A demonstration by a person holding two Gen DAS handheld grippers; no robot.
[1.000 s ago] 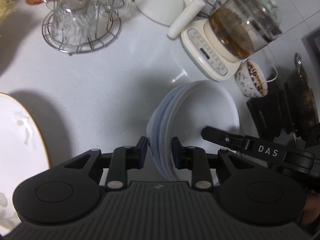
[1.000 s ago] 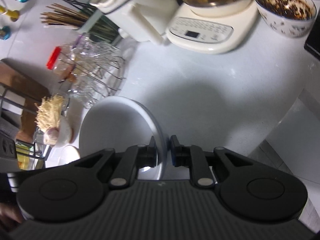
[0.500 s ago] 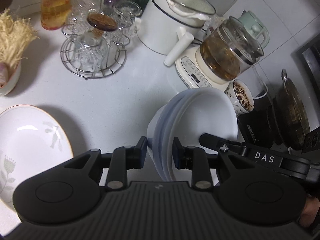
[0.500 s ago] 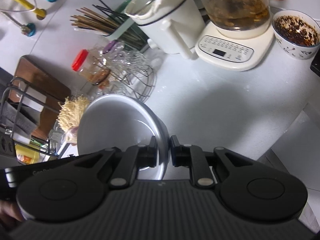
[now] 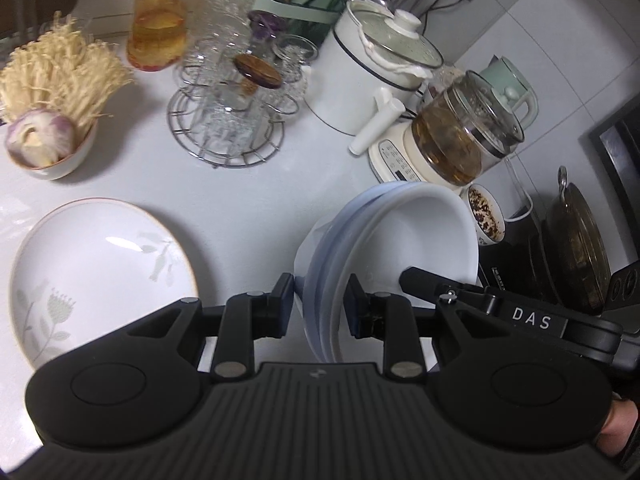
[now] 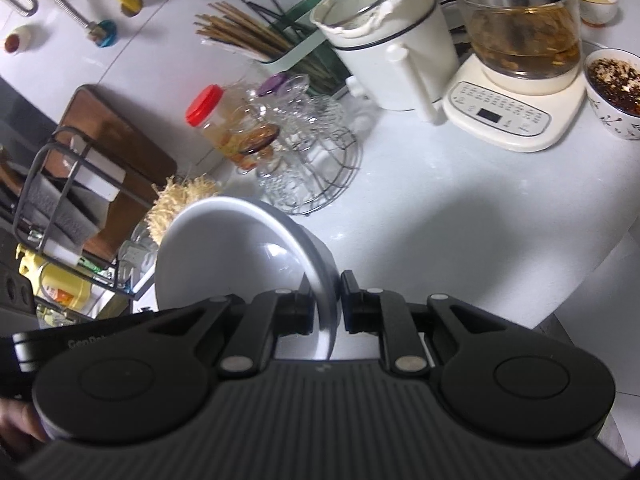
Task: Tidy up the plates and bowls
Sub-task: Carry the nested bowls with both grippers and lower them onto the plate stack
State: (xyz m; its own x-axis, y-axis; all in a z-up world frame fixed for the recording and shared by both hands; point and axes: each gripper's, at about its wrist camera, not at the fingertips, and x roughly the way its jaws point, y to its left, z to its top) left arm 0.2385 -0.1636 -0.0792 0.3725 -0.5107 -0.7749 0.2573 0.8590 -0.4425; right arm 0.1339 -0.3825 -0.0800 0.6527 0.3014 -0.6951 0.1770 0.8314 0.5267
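Observation:
My left gripper [image 5: 320, 300] is shut on the near rim of a stack of white bowls [image 5: 416, 236], held tilted above the white counter. My right gripper [image 6: 326, 304] is shut on the opposite rim of the same bowl stack [image 6: 224, 248]; its arm, marked DAS, shows at the right in the left wrist view. A white plate with a floral print and gold rim [image 5: 100, 272] lies flat on the counter to the left of the bowls.
On the counter stand a wire rack of glass cups [image 5: 228, 120], a bowl of enoki mushrooms [image 5: 52, 92], a red-capped jar [image 5: 160, 20], a white cooker [image 5: 380, 72], a glass kettle on its base [image 5: 460, 136], a small patterned bowl [image 5: 486, 216] and a dark pan [image 5: 576, 248]. A dish rack [image 6: 68, 184] stands left.
Both grippers have risen with the bowl stack, so more of the counter and the whole floral plate have come into view. The grip on the bowls is unchanged.

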